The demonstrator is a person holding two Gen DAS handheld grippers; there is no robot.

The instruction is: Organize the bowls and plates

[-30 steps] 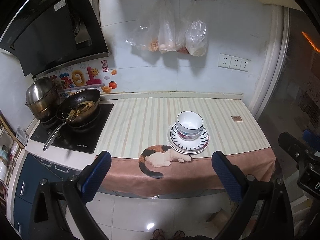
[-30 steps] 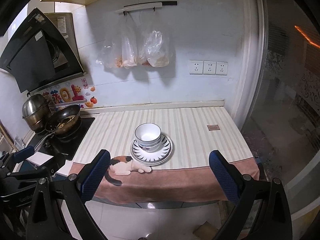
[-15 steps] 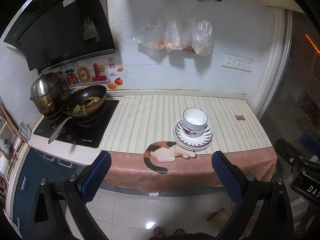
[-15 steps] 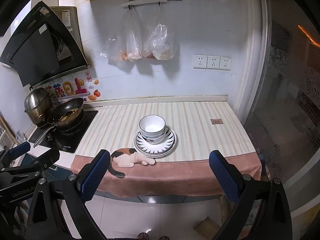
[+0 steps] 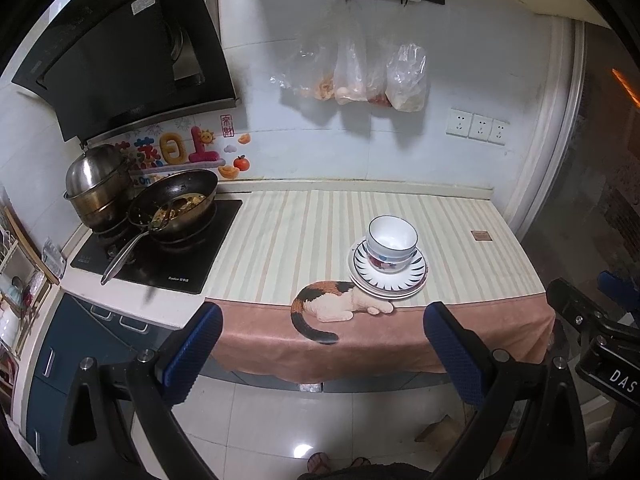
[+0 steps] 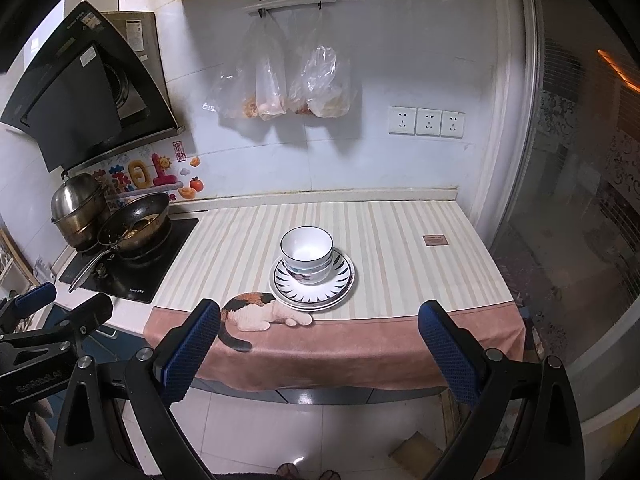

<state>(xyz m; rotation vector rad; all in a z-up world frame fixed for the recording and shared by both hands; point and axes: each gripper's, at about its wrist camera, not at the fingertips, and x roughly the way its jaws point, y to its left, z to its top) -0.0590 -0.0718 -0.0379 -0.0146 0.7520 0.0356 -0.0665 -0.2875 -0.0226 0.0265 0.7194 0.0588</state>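
The left gripper (image 5: pixel 322 346) is hovering over the floor in front of the counter with its jaws spread wide and gripping nothing; the right gripper (image 6: pixel 318 346) is doing the same, jaws wide and empty. Ahead of both grippers, well apart from the blue finger pads (image 5: pixel 192 350), the stacked bowls (image 5: pixel 392 248) are sitting nested on the stacked plates (image 5: pixel 414 280), the topmost plate carrying a dark radial pattern. In the left wrist view the stack is lying ahead and slightly toward the right finger; in the right wrist view the bowls (image 6: pixel 307 253) and plates (image 6: pixel 340 284) are lying ahead, nearly centred between the fingers. The plates are resting on a striped tablecloth (image 5: pixel 288 236), touching the head of its printed cat (image 5: pixel 332 306). Farther left of the tools, a frying pan (image 5: pixel 176 204) holding food and a steel pot (image 5: pixel 96 188) are standing on a black cooktop (image 5: pixel 180 264). Plastic bags (image 6: pixel 280 84) are hanging on the wall beyond the stack. The left gripper (image 6: pixel 48 332) is showing at the left edge of the right wrist view.
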